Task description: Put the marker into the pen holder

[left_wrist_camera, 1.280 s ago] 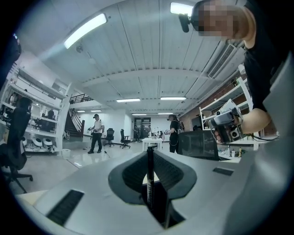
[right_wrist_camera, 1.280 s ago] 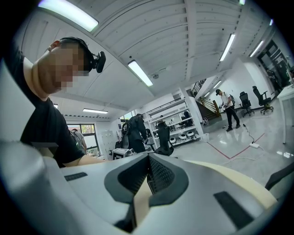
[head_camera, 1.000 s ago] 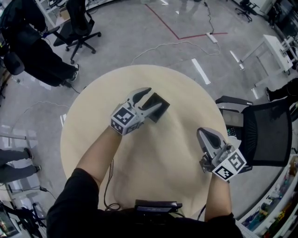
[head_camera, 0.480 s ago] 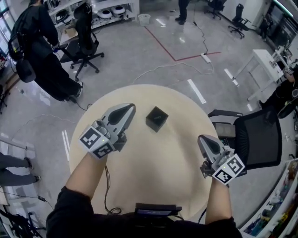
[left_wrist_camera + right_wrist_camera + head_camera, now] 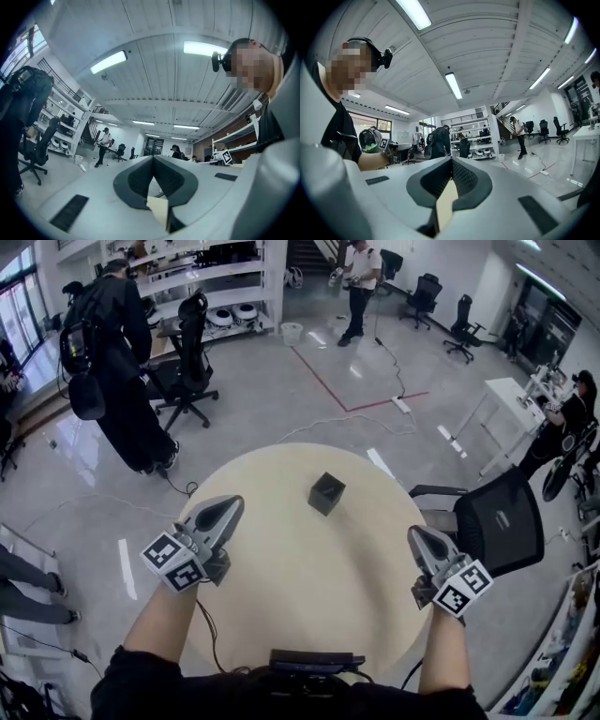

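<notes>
The black square pen holder (image 5: 326,493) stands upright on the far half of the round beige table (image 5: 309,568). No marker shows outside it, and the frames do not show what is inside. My left gripper (image 5: 236,502) hangs over the table's left edge, shut and empty, well to the left of the holder and nearer to me. In the left gripper view the left gripper (image 5: 153,157) has its jaws meeting at the tips, pointing out into the room. My right gripper (image 5: 413,532) is shut and empty at the table's right edge. The right gripper (image 5: 451,159) in its own view also has its jaws together.
A black office chair (image 5: 497,521) stands against the table's right side. A dark device (image 5: 314,659) lies at the near edge. A person in black (image 5: 112,362) and another chair (image 5: 187,371) are far left, and a white desk (image 5: 511,399) far right.
The left gripper stood open at the pen holder; it has since shut and drawn back left, toward me, and risen. The right gripper has risen slightly. The view has tilted up.
</notes>
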### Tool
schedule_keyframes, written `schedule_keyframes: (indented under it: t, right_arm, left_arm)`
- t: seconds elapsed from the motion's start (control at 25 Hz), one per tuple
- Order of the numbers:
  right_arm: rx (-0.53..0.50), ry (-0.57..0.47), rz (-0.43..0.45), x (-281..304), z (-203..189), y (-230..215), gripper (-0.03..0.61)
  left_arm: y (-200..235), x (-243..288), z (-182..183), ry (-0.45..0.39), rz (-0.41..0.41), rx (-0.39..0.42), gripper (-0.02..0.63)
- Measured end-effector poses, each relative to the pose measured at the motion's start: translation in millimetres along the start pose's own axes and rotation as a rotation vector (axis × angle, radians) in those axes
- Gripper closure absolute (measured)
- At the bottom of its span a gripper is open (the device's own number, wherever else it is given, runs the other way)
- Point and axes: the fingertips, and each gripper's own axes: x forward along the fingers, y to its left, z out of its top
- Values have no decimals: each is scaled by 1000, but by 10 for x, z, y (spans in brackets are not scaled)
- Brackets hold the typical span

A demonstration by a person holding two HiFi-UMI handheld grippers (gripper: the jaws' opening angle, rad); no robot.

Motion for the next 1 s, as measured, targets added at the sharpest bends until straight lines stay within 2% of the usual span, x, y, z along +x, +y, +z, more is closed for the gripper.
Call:
schedule_keyframes:
  t: [0.16,0.4,0.52,0.64,0.8,0.88,1.0]
  right_arm:
    - [-8,-12,-29,-306,123,430,577]
    - [-8,-14,-23,-908,201,790,577]
    - [-9,-21,8,-1256,261,901,577]
    - [-22,-5,79,-1590,274,1001,577]
    - [-18,32,152,-2116,196,1139,577]
    - [-9,48,168,-2312,180,1187,577]
    - [3,31,184,-2470,236,1336,577]
  left_arm:
    - [-301,-560,223,8,-10,9,621]
    - [-935,-1144,267,20,27,7,620]
    - [-1394,-1306,224,21,59,3,621]
    - [-1923,-1424,162,-6,112,-5,620]
    - [-2576,-1535,-24,-28,161,-51,620]
    - [-2811,-1593,-96,-29,171,-61,620]
    - [-3023,-1700,-55,-25,180,-34,620]
